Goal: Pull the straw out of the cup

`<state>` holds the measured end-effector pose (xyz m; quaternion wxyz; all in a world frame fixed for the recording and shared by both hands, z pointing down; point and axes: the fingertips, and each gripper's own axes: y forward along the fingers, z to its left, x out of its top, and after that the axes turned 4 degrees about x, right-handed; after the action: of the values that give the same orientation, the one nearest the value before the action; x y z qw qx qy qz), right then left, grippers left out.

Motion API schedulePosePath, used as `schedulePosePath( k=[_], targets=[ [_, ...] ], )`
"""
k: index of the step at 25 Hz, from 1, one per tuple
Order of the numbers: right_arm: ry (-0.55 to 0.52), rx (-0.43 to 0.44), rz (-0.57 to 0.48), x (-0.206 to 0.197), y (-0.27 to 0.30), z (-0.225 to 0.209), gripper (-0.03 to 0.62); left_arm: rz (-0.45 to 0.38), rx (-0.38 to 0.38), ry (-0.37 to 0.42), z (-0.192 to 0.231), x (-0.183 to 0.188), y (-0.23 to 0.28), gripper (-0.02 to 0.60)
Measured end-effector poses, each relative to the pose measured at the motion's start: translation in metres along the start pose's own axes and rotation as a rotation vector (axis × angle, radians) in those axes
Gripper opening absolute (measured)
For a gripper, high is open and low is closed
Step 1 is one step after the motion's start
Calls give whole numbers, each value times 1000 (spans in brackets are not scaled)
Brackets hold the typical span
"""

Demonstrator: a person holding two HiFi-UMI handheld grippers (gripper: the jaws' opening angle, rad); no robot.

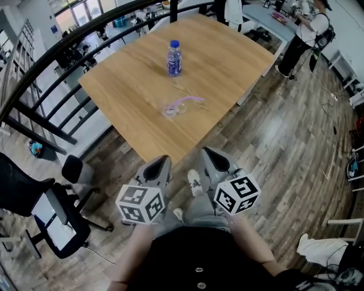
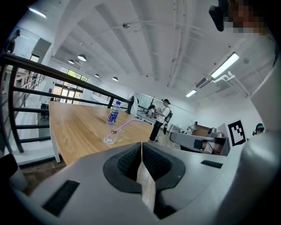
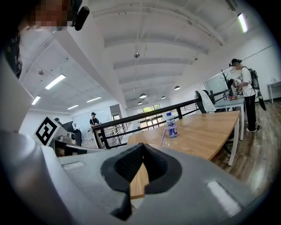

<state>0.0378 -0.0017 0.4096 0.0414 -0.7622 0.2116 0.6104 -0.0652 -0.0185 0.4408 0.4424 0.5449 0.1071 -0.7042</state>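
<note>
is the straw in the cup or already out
In. The purple straw has its lower end inside the clear cup on the table, with its top sticking out past the rim.

Wooden table fills upper centre of head view, with a blue-capped water bottle upright on it toward the far side. Black railing arcs across upper left, past the table's left edge; black office chair sits at lower left on plank floor. Person in white top and dark trousers stands at upper right, beside a second desk.
</note>
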Motion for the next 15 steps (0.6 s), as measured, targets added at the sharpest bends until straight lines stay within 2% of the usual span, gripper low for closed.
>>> schedulePosePath(
  k=[8, 15],
  targets=[
    [-14, 71, 16, 23, 53, -49, -2, -50, 82, -25, 15, 28, 48, 21],
    [-19, 174, 110, 18, 103, -82, 0, -63, 156, -70, 38, 46, 90, 21]
  ],
)
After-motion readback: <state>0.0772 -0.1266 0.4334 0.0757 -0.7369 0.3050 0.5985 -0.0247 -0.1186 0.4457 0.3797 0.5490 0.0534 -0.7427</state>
